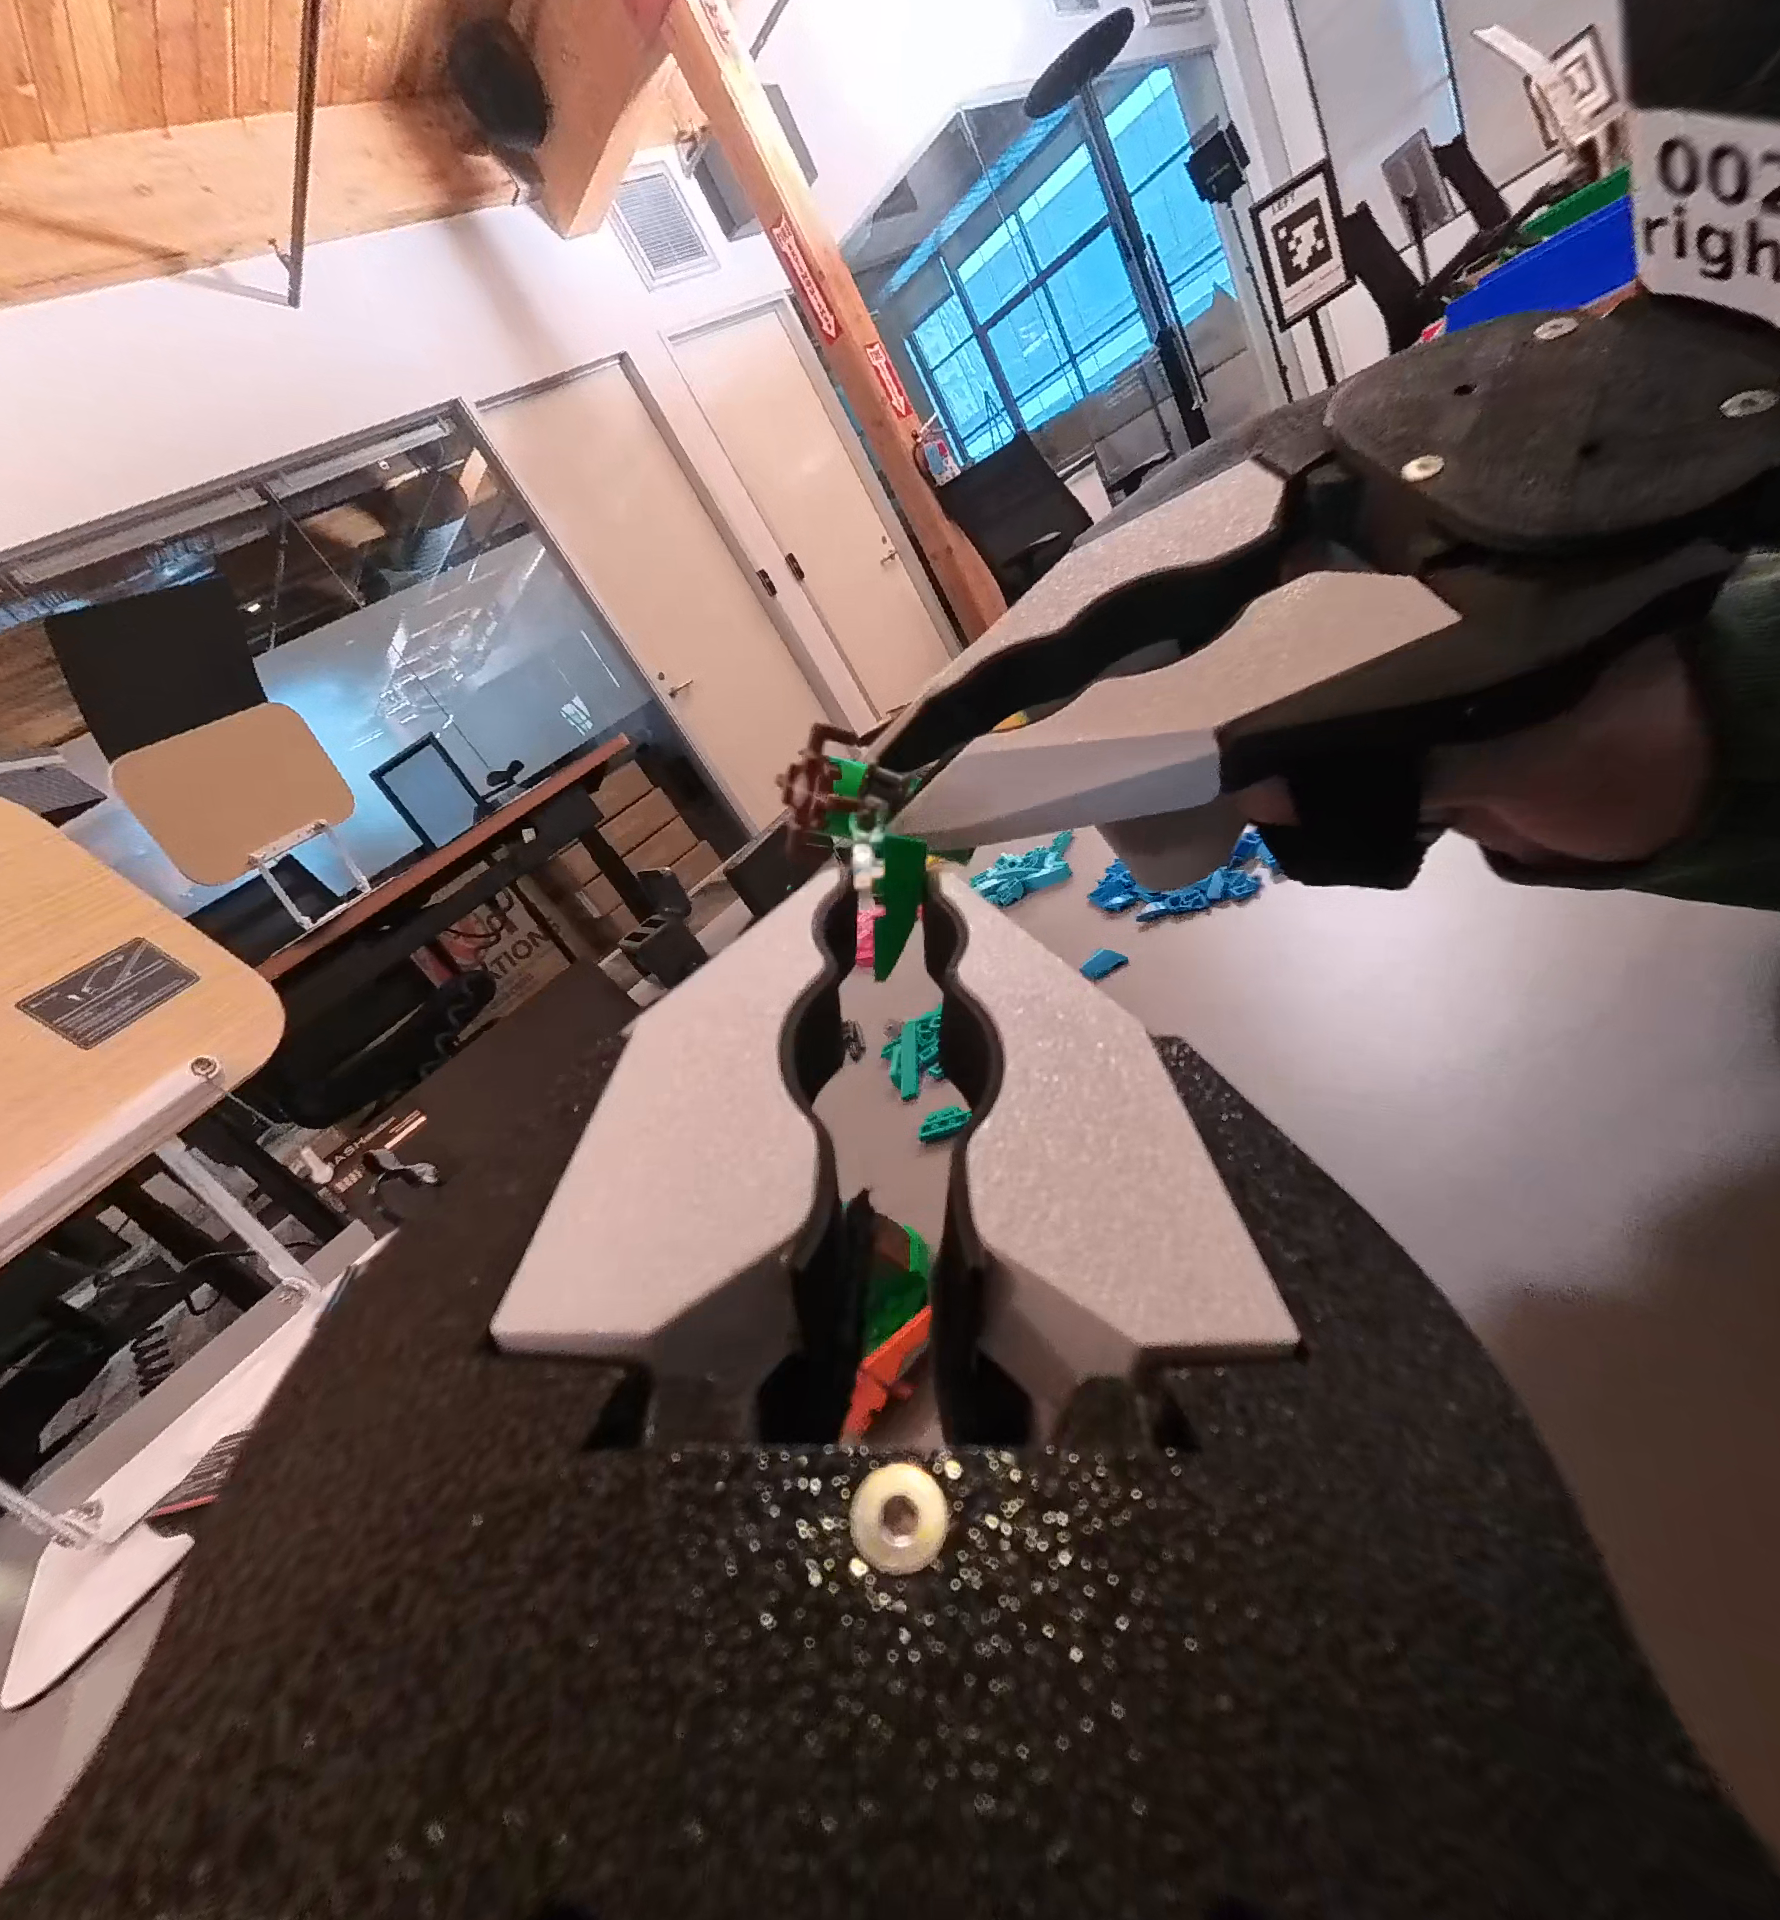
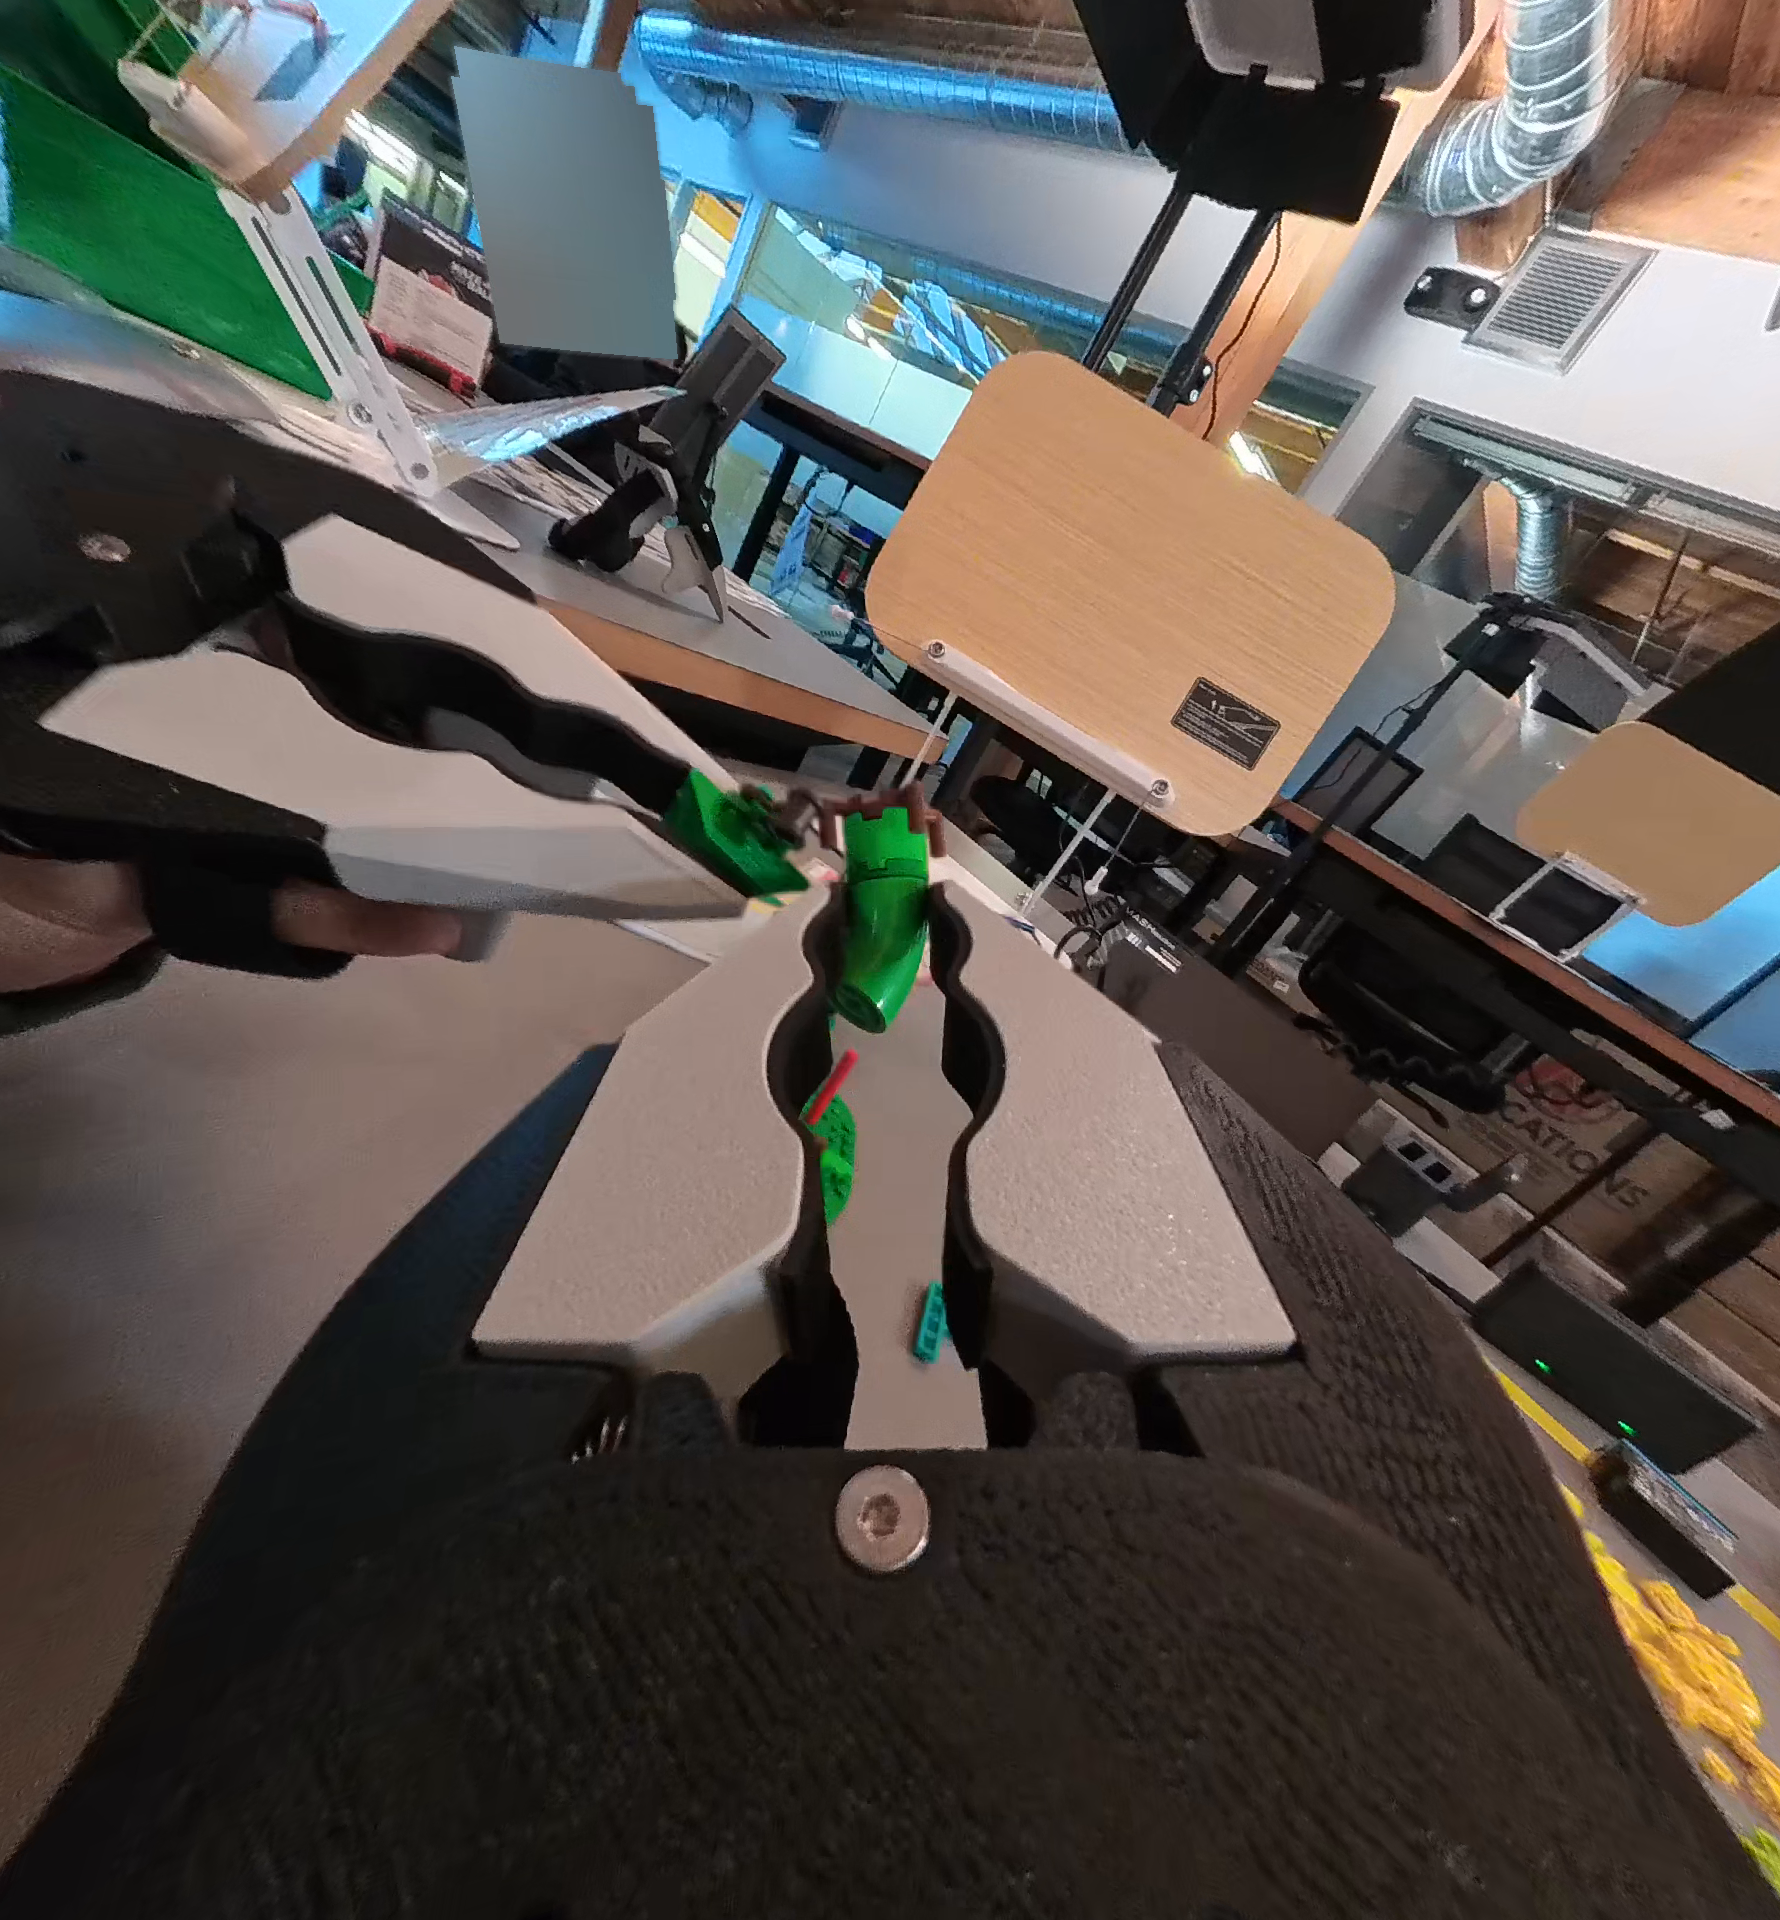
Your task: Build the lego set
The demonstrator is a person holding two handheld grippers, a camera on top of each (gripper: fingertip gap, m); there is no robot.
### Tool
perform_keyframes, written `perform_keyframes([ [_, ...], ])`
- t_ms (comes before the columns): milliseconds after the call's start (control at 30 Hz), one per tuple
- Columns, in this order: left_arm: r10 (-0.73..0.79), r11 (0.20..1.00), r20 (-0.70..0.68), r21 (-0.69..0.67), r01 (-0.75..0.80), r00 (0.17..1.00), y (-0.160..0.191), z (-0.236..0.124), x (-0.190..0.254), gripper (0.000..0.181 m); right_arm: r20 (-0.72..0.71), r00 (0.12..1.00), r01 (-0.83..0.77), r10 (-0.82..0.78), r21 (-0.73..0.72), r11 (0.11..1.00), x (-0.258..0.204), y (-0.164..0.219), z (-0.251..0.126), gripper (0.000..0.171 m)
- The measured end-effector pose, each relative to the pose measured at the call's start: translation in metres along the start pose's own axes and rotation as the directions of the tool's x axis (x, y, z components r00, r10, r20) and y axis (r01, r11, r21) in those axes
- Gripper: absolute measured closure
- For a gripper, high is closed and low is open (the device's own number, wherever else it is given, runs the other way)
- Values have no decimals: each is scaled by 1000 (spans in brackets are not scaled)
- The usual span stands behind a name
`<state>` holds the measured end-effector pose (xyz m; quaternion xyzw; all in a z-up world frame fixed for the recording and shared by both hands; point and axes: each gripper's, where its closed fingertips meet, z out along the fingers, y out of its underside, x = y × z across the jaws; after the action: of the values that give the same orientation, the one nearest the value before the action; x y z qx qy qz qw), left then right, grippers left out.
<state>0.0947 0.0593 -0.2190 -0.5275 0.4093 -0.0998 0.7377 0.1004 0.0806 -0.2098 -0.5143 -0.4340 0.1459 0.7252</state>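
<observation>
Both hand-held grippers are raised above the grey counter (image 1: 1385, 1091) and meet tip to tip. The left gripper (image 1: 891, 883), with grey wavy-edged fingers on a black body, has its jaws closed on a small green lego assembly (image 1: 891, 914), a flat green plate with a white and a pink piece attached; in the right wrist view the same assembly (image 2: 735, 836) shows as a green studded block pinched at that gripper's tips (image 2: 761, 862). The right gripper (image 2: 881, 914), of the same build, has its jaws closed on a curved green cylindrical lego piece (image 2: 881, 925) topped by a brown spiky element (image 2: 891, 808). In the left wrist view the right gripper (image 1: 891, 790) enters from the upper right, held by a hand in a black fingerless glove (image 1: 1437, 821), and its tips hold the brown and green parts directly against the top of the left gripper's assembly. The two held pieces are touching or very nearly so; whether they are joined cannot be determined. On the counter below lie loose teal lego pieces (image 1: 922, 1049), a further teal pile (image 1: 1016, 883) and a blue pile (image 1: 1177, 894) beyond it. The right wrist view shows a green round plate with a red rod (image 2: 834, 1143) and a single teal piece (image 2: 930, 1320) on the counter between the fingers. A pile of yellow pieces (image 2: 1696, 1704) lies at the lower right.
</observation>
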Motion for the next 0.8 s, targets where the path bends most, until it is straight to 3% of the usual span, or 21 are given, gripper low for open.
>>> perform_keyframes([
  [67, -2, 1000, 8, -2, 2, 1000, 2, -2, -3, 171, 28, 999, 29, -28, -55, 998, -1, 11, 2, 158],
  [133, -6, 1000, 16, -28, 6, 1000, 9, -4, -7, 171, 139, 988, 91, -62, -213, 973, -8, 41, 4, 157],
  [233, -28, 996, 12, -79, 29, 1000, 24, -8, -11, 171, 320, 945, 103, 62, -475, 874, -23, 97, -9, 157],
  [333, -61, 990, -16, -129, 58, 998, 39, -10, -11, 171, 335, 929, 85, 160, -612, 786, -24, 129, -26, 157],
  [567, -63, 984, -52, -170, 53, 997, 53, -9, -6, 171, 292, 921, 46, 257, -738, 673, -37, 152, -47, 157],
  [800, -92, 985, -62, -154, 81, 994, 58, -9, -5, 171, 308, 853, -47, 422, -759, 649, -29, 136, -51, 134],
])
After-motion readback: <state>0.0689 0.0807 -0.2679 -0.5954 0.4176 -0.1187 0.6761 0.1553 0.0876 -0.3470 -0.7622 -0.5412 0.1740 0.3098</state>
